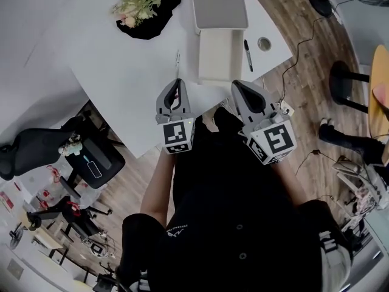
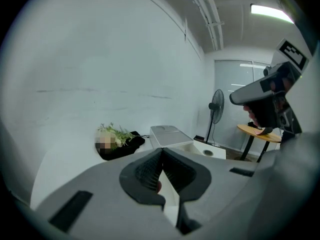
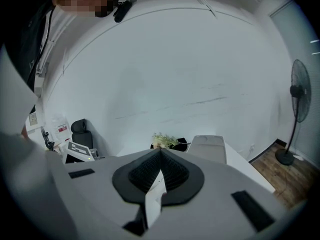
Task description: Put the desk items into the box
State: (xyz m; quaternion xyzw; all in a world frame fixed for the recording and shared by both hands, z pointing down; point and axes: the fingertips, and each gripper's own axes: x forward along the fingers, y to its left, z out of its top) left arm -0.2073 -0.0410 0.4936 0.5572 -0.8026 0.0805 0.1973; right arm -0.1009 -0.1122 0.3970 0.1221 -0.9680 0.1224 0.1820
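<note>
A white box [image 1: 216,55] stands open on the white desk [image 1: 121,72], and its grey lid [image 1: 220,5] lies just beyond it. A black marker [image 1: 248,46] and a small round item [image 1: 264,43] lie to the right of the box. To its left rests a thin pale stick [image 1: 177,59]. My left gripper [image 1: 176,82] hovers near the desk's front edge, shut and empty. Beside it, the right gripper [image 1: 236,84] is also shut with nothing in it. The closed left gripper [image 2: 161,152] points toward the lid [image 2: 169,132]. The shut right gripper [image 3: 160,152] faces the lid [image 3: 210,144].
A bunch of flowers [image 1: 141,2] lies on a black cloth [image 1: 152,23] at the desk's far side. A black office chair [image 1: 33,146] stands to the left. Stools [image 1: 341,78], cables and a round wooden table [image 2: 260,132] are on the right, with a standing fan [image 2: 216,102] beyond.
</note>
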